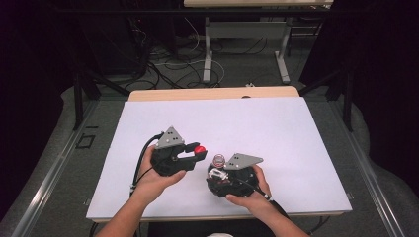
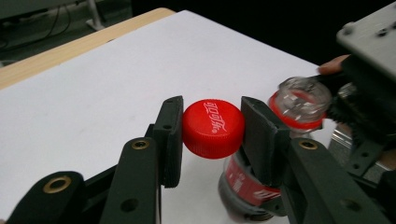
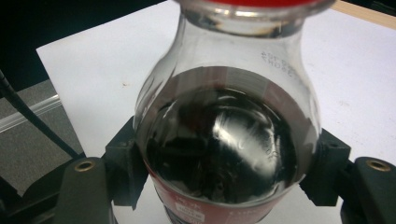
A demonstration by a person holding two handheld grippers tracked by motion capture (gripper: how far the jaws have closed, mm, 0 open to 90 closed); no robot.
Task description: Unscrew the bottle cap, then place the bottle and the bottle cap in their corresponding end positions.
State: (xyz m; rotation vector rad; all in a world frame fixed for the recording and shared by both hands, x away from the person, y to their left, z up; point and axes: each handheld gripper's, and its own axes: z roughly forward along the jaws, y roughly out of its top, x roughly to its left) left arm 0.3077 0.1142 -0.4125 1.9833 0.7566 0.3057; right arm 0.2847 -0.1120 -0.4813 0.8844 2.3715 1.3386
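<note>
**Cap off, bottle open – cap sitting left of the neck**

While the right gripper [image 1: 223, 174] is clamping the cola bottle [image 3: 226, 140] around its body, the left gripper [image 1: 196, 152] is holding the red cap [image 2: 213, 128] pinched between its two pads, one pad on each side of the cap's skirt. Both sets of jaws are closed on their loads, nothing loose.

Key relation: in the high view the cap [image 1: 199, 150] is sitting just to the left of the open bottle mouth [image 1: 219, 160] and slightly farther up the table, near it but clearly apart. In the left gripper view the open neck [image 2: 299, 105] with its red ring is showing off to the right of the cap, beyond the right-hand jaw. So the cap and thread axis are not lining up right now.

Bottle axis: standing roughly upright over the white table [image 1: 276, 138], mouth pointing up towards the high camera, dark liquid filling the body below the shoulder. Can't tell whether its base is resting on the table or hanging just above it.

Left hand is the one nearer the cap, obviously; right hand is only acting as the fixture.

Judgement: unscrewing is looking finished. Whichever way it goes next, setting the cap down or recapping, the left gripper is doing the travelling and the right should be keeping the bottle steady to avoid a spill
</note>
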